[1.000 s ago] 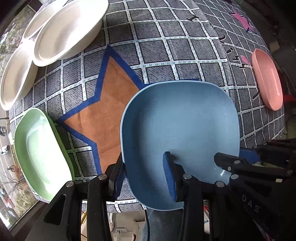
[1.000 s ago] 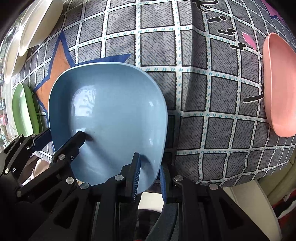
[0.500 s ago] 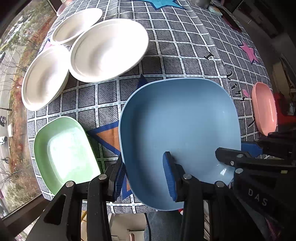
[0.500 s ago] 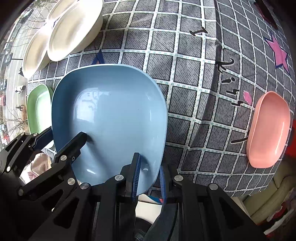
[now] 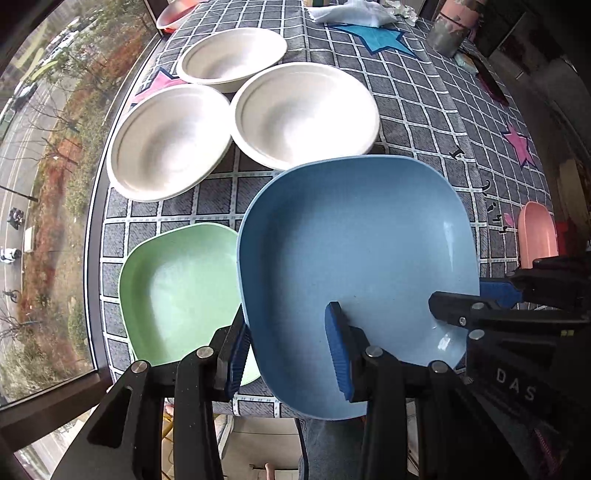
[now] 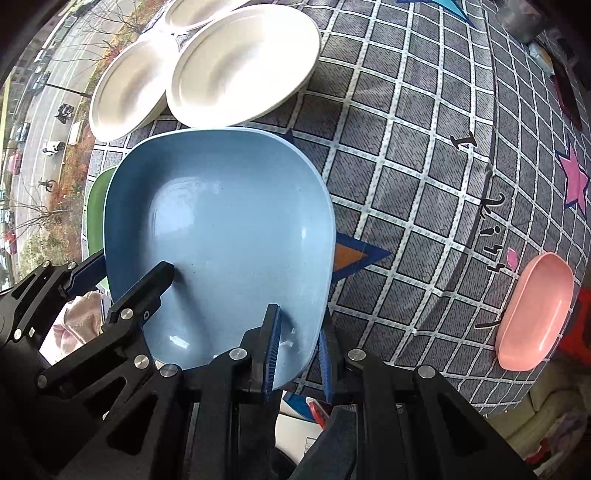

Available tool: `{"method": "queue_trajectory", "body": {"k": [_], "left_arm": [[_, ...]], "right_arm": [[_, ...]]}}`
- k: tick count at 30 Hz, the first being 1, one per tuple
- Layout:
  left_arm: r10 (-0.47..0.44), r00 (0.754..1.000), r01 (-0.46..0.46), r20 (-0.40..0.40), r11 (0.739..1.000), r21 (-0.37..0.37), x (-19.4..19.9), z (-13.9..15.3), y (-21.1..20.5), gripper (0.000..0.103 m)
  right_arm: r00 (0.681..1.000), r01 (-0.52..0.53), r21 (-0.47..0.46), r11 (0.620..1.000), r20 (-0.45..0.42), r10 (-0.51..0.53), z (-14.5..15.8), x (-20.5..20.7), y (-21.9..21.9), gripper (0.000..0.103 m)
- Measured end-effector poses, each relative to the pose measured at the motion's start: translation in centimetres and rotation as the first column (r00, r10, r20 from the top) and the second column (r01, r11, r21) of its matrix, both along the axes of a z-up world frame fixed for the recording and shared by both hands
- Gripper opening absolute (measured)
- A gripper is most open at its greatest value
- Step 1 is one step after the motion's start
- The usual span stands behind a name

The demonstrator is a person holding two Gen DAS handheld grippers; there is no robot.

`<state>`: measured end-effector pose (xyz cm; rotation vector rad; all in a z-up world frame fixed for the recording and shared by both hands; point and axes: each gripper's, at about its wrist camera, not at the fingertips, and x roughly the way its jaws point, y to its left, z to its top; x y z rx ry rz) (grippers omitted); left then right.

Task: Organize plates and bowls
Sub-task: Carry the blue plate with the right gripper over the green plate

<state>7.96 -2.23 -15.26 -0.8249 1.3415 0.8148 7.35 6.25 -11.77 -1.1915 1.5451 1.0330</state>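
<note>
While carried above the tablecloth (image 5: 424, 122), blue square plate (image 5: 354, 266): left gripper (image 5: 288, 354) clamped on near-left rim, right gripper (image 6: 295, 350) pinched on near-right rim. At far left, green square plate (image 5: 177, 288) on the cloth, likely the stacking target. Next: shift left, centre over green, lower level, then release.

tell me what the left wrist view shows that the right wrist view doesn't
Only the left wrist view shows the green plate's whole inside, the third white bowl in full, the white cloth and the cup at the far end of the table.

Only the right wrist view shows the pink dish whole, and the orange star tip beside the blue plate.

Both show the blue plate gripped at its near rim by the left gripper and right gripper, plus two white bowls on the checked cloth.
</note>
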Motion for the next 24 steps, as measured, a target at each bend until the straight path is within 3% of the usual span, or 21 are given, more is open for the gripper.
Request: {"method": "queue_trajectory", "body": {"k": [5,15,24], "left_arm": [[0.073,0.997,-0.073,0.001,0.997,0.021,-3.1,0.0,1.3,0.042],[0.24,0.971,-0.24,-0.012,0.97,0.026,-11.8,-1.3,4.0,0.042],[0.276,0.96,-0.274,-0.037,0.96,0.049,-16.3,-2.3,6.7,0.045]], "right_arm": [[0.999,-0.051,0.008,0.999,-0.014,0.052,0.0,-4.1,1.4,0.021],[0.987,-0.152,-0.019,0.988,-0.062,0.151,-3.3,-12.2,4.5,0.021],[0.982,-0.168,-0.035,0.985,-0.097,0.163,-6.7,-17.6,4.5,0.021]]}}
